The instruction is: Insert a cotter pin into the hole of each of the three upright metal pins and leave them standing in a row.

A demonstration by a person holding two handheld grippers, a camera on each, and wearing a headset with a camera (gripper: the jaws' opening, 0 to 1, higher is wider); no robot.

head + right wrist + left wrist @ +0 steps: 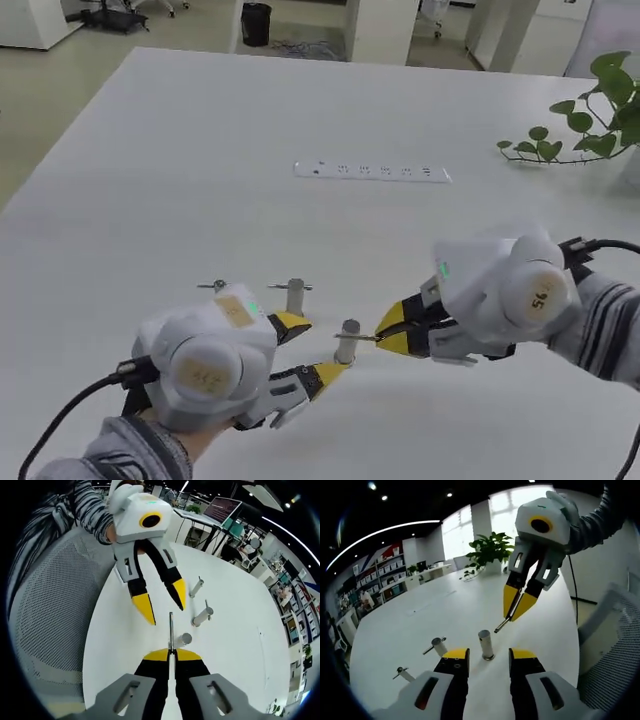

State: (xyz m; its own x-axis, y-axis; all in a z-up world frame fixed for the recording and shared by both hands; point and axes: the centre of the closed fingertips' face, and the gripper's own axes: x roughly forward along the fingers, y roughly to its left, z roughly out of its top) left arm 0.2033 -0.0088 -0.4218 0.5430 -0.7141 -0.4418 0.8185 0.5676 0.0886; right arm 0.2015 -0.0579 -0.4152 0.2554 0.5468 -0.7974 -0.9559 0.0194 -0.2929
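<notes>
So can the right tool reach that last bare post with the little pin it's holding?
Probably yes. The right tool grips the cotter pin, whose tip is close to the bare post, with nothing between them. The left tool is open on the post's far side, off that path.

Head view steeply down at table, gripper views low, apparently opposed, sharing one pin

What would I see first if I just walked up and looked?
The right gripper, white with yellow tips, pinches a thin cotter pin aimed at an upright metal pin on the white table. The left gripper is open just beside that pin. Behind them stand two more pins with cotter pins already through them.
</notes>
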